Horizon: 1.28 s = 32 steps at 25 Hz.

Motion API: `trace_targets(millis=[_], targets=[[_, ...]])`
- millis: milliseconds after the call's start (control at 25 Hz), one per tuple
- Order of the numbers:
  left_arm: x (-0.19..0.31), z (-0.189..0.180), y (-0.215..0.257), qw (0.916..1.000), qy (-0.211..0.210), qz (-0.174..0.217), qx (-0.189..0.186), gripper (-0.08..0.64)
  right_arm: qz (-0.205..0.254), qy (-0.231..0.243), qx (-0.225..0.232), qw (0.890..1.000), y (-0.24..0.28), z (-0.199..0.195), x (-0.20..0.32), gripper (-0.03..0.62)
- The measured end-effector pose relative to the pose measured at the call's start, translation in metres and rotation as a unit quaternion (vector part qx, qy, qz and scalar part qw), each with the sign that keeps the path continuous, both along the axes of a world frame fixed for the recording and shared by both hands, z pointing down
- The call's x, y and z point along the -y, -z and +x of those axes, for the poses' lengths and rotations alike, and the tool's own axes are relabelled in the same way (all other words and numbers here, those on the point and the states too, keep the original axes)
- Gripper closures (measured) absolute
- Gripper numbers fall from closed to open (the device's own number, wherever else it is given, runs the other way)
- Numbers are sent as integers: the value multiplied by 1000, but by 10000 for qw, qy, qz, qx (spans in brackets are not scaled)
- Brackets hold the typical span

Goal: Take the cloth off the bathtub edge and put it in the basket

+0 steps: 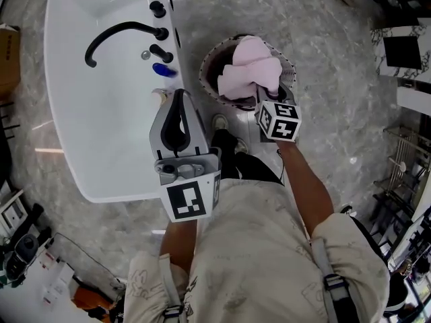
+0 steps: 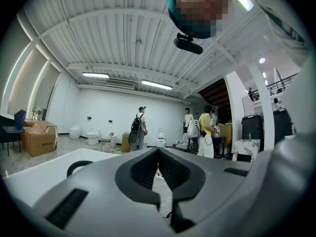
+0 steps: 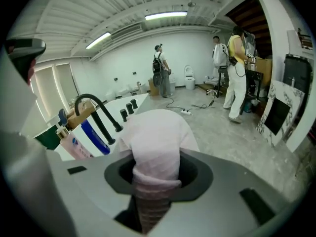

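Note:
A pink cloth (image 1: 249,69) hangs bunched over the round dark basket (image 1: 208,67), which stands on the floor beside the white bathtub (image 1: 87,147). My right gripper (image 1: 261,94) is shut on the cloth's near end. In the right gripper view the cloth (image 3: 154,137) fills the space between the jaws and rises above them. My left gripper (image 1: 180,96) hovers over the tub's near edge. Its jaws meet at the tips with nothing between them, as the left gripper view (image 2: 159,154) also shows.
A black faucet (image 1: 114,36) and black knobs (image 1: 157,9) line the tub rim, with a blue bottle (image 1: 163,70) beside them. A cardboard box (image 1: 8,59) sits far left and a marble-pattern cabinet (image 1: 401,52) far right. Several people (image 3: 237,73) stand in the room beyond.

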State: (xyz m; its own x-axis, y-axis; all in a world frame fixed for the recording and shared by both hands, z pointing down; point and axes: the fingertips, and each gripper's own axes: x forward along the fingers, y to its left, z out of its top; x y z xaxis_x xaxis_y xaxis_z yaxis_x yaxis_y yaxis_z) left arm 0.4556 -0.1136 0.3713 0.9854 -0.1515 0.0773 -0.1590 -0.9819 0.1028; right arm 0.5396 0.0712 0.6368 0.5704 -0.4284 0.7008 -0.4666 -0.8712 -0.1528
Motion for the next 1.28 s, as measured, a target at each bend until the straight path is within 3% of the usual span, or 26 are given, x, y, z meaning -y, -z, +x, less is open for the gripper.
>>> trace_targets(millis=[440, 800, 960, 1080, 1200, 1280], targets=[[9, 4, -12, 9998, -119, -133, 73, 557, -547, 77, 785, 9954, -79, -7, 7, 477], [21, 9, -21, 9993, -216, -244, 157, 557, -847, 75, 1654, 9826, -132, -11, 9, 476], [20, 13, -22, 9990, -296, -288, 166, 557, -970, -37, 1832, 9783, -134, -11, 5, 474], [22, 16, -23, 9988, -325, -357, 106, 557, -1037, -49, 1936, 9756, -141, -12, 6, 451], [23, 17, -28, 9985, -296, -424, 162, 557, -1181, 79, 2008, 9725, -148, -16, 5, 385], [23, 17, -29, 9985, -284, -423, 195, 557, -1262, 152, 1993, 9717, -150, -19, 3, 383]])
